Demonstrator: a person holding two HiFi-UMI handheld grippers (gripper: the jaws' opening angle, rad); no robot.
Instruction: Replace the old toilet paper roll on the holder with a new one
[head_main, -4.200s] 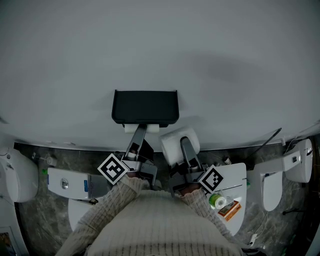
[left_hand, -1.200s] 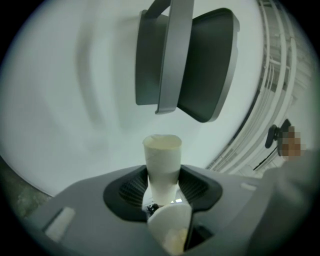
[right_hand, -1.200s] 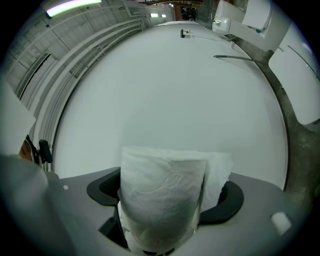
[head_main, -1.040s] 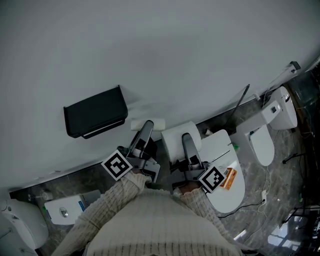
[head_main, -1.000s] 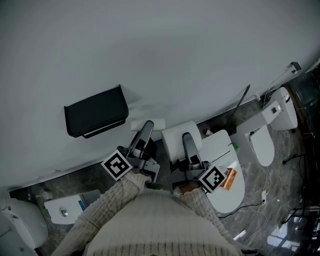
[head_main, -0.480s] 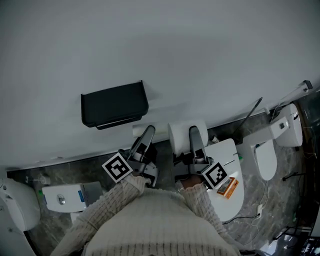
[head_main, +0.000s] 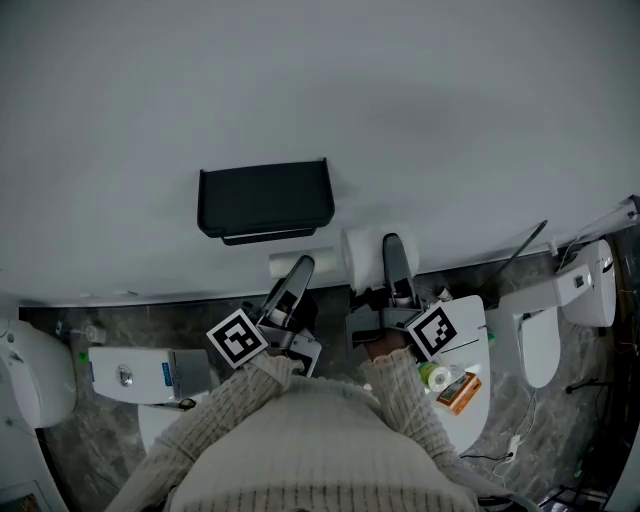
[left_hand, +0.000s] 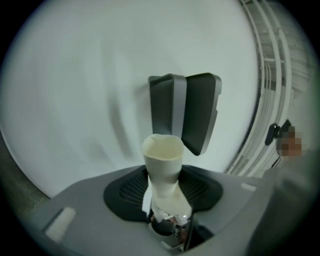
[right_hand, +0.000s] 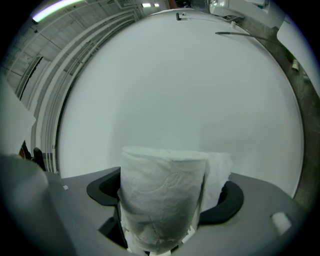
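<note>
The black paper holder (head_main: 265, 200) hangs on the pale wall, its cover closed in the head view. Just below its right end is a bare cardboard tube (head_main: 300, 265), and my left gripper (head_main: 298, 270) is shut on it. In the left gripper view the tube (left_hand: 162, 162) stands up between the jaws of the left gripper (left_hand: 167, 205), with the holder (left_hand: 185, 115) straight ahead. To the right, my right gripper (head_main: 392, 252) is shut on a full white toilet paper roll (head_main: 362, 255). That roll (right_hand: 162, 195) fills the right gripper (right_hand: 160, 225).
A white toilet (head_main: 35, 370) and a cistern lid (head_main: 135, 370) lie at lower left. A white toilet lid (head_main: 470, 350) at lower right carries a green item (head_main: 435, 377) and an orange box (head_main: 460, 392). Another toilet (head_main: 570, 295) and a dark rod (head_main: 525, 250) stand further right.
The head view has swung, so the holder now sits level and nearer the middle. Both grippers, still gripping the tube and the roll, have shifted sideways along the wall to just below the holder.
</note>
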